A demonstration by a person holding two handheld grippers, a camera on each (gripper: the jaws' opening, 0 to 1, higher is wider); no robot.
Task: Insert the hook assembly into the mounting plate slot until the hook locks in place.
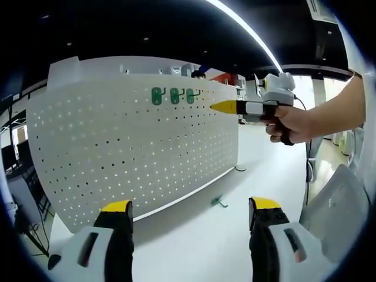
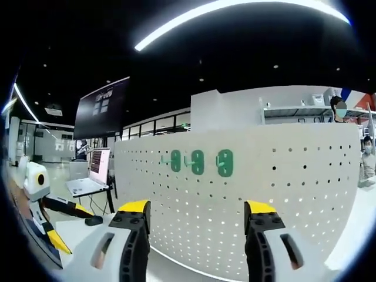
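In the left gripper view, the left gripper (image 1: 191, 214) has its two yellow-tipped fingers (image 1: 116, 207) spread wide apart with nothing between them. Ahead of them stands a white pegboard (image 1: 117, 147), upright on a white table (image 1: 194, 247). Three green hooks (image 1: 174, 96) sit in a row high on the board, well above and beyond the fingertips. A single small green hook (image 1: 219, 201) lies loose on the table near the board's foot, just ahead of the gap between the fingers and closer to the right-hand one. The right gripper (image 1: 226, 106), held in a person's hand (image 1: 291, 123), reaches in from the right with its yellow tip just beside the mounted hooks; whether it is parted or closed cannot be told there. In the right gripper view, the right gripper (image 2: 197, 214) shows released fingers, empty, with the three green hooks (image 2: 197, 161) above the gap. A laptop (image 2: 94, 173) sits off to the left.
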